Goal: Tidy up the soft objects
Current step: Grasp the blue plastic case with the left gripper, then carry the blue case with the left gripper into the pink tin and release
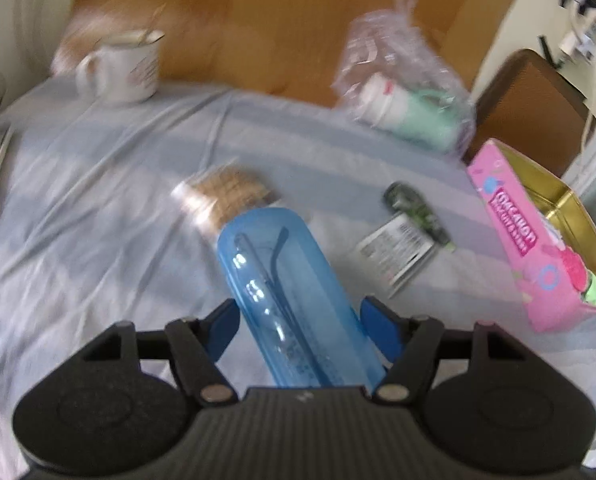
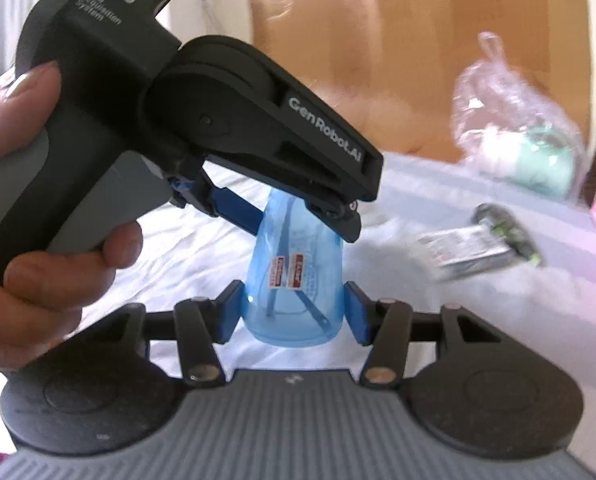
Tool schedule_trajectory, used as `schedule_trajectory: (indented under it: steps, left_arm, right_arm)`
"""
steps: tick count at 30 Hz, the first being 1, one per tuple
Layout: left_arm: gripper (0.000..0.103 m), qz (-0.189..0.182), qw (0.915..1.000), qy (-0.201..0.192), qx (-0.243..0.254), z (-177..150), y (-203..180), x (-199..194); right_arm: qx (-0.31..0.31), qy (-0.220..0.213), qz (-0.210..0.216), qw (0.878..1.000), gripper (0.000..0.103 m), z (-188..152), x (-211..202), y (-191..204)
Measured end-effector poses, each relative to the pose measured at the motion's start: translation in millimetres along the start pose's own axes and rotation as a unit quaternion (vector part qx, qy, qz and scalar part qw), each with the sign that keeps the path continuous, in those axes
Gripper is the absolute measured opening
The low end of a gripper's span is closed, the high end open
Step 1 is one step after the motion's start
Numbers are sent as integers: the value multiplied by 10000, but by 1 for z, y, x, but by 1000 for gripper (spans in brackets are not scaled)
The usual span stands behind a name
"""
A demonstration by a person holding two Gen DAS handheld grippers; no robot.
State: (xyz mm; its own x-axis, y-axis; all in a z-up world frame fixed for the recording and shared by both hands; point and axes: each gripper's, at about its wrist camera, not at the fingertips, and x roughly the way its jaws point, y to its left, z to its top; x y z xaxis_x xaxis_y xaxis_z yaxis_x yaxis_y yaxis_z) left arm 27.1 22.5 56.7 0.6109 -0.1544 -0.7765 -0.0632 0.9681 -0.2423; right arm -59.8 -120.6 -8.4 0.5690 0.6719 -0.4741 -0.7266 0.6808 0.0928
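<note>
On the left we see a white mug (image 1: 123,68) near the far edge of the sheet-covered bed (image 1: 77,208), with open sheet in front of it. Our left tool (image 1: 298,322) grips the blue transparent case (image 1: 293,296), long axis pointing away; the right tool (image 2: 293,312) brackets its other end, contact unclear. A pink box (image 1: 538,240) stands at the right edge.

Glossy translucent plastic case (image 1: 293,292) — wrinkled cloth (image 1: 97,200)
</note>
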Motion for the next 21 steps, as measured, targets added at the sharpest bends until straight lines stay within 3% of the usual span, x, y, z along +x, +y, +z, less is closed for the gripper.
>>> schedule_trajectory:
  steps: [6, 9, 14, 21]
  left_arm:
    - [69, 139, 9987, 202, -446, -33, 37, -5]
    - [69, 139, 9983, 264, -498, -46, 39, 0]
    - [69, -47, 9993, 294, -218, -53, 6, 5]
    - [69, -641, 9954, 516, 492, -65, -77, 23]
  right_arm:
    - [-219, 416, 252, 9986, 56, -16, 5, 22]
    - [-173, 421, 240, 9987, 57, -21, -4, 16]
    - [-26, 315, -240, 9992, 57, -37, -35, -3]
    - [370, 21, -1143, 9928, 57, -75, -88, -39]
